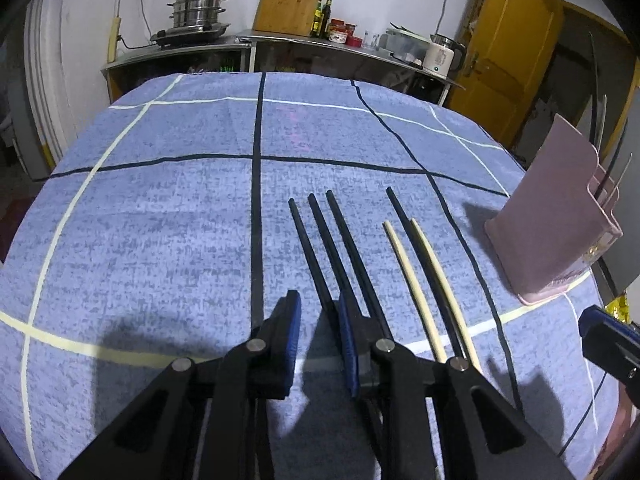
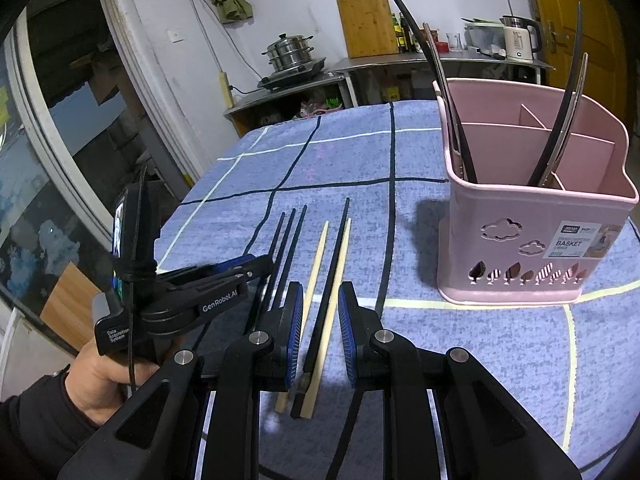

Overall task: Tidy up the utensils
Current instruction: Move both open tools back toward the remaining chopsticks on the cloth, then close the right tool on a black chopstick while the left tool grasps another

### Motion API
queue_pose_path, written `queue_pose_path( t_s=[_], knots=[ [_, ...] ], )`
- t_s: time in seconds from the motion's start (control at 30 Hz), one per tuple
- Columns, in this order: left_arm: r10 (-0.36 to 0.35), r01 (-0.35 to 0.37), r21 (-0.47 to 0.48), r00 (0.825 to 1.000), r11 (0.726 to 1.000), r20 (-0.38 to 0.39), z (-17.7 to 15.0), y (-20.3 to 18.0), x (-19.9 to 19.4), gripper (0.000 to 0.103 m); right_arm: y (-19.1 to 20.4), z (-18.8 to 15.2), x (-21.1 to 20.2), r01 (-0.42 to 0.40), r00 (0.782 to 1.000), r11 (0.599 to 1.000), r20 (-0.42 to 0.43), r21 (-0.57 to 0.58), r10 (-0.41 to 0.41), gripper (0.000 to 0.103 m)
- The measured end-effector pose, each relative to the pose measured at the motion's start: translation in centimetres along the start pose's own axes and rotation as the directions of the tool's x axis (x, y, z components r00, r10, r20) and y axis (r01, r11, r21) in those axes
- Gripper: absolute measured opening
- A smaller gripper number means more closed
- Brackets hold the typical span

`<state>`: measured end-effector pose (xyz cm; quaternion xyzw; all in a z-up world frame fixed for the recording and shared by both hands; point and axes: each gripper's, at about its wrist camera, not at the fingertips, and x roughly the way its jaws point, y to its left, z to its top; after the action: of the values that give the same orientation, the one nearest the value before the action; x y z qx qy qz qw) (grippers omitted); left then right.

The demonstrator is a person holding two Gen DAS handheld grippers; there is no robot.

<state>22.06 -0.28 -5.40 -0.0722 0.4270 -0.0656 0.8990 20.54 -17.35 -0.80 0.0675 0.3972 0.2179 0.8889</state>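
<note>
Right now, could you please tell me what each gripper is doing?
Left gripper: open, holding nothing, above the black chopsticks.
Right gripper: open, holding nothing, above the pale chopsticks.

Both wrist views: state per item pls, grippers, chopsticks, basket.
left gripper: open, low over the three black chopsticks, nothing gripped
right gripper: open, jaws either side of the pale/black group, not pressing
three black chopsticks: flat on the cloth, side by side
pale chopsticks: flat on the cloth, a fourth black chopstick between them
pink basket: upright, utensils standing in two compartments
</note>
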Motion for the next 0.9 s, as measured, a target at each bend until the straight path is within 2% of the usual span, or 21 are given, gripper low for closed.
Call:
queue_pose_path(
  t_s=[0.27,0.6,0.9],
  knots=[
    [0.006,-0.006,0.0,1.0,1.0,-0.016,-0.3,2.1,-0.9,0.011,1.1,0.2,1.0,-0.017,1.0,1.0,-0.009,-0.022,0.017,0.019],
    [-0.02,0.018,-0.048,0.999,0.999,-0.044,0.0,5.9,-1.5,0.011,3.1,1.8,6.5,-0.041,0.997,0.998,-0.068,-0.052,0.037,0.019],
    [-0.041,0.036,-0.14,0.998,0.989,-0.04,0.4,7.5,-1.8,0.01,3.7,3.4,12.0,-0.006,0.992,0.997,-0.129,-0.072,-0.003,0.019]
  ],
)
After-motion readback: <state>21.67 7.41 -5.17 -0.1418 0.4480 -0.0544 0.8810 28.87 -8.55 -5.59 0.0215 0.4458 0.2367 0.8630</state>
